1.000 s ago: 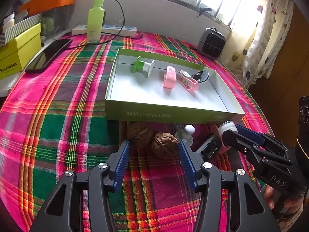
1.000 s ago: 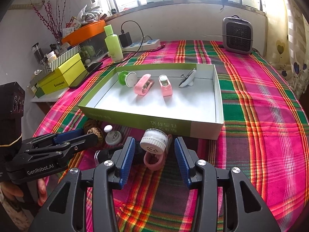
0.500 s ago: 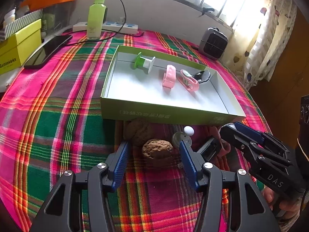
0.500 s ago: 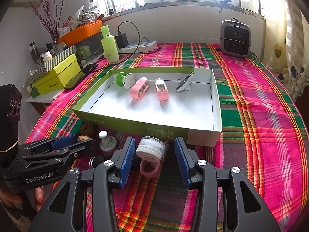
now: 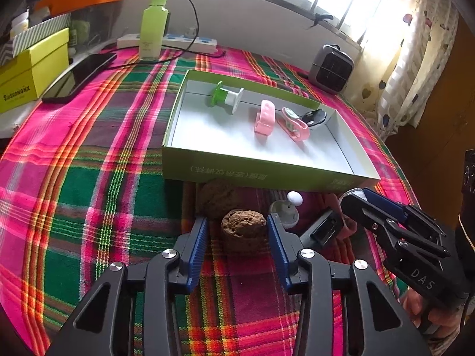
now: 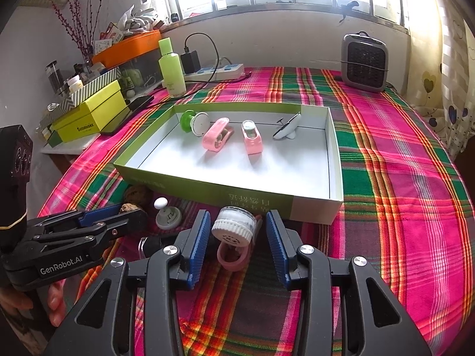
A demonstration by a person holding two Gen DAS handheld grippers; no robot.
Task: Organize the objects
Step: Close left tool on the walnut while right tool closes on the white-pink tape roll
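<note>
Brown walnut [image 5: 243, 227] sits low in the middle of the frame, right between the closing blue pads of the left hand-held gripper [image 5: 237, 238], not squeezed yet, while the green box [image 5: 267, 175] waits just behind it.

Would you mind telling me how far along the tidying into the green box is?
Done: four small items lie in the box. In hand: the left hand-held gripper has been closing around a walnut, the right hand-held gripper around the white-capped pink piece; neither is lifted. Left: the second walnut, the grey knob and a black item.
</note>
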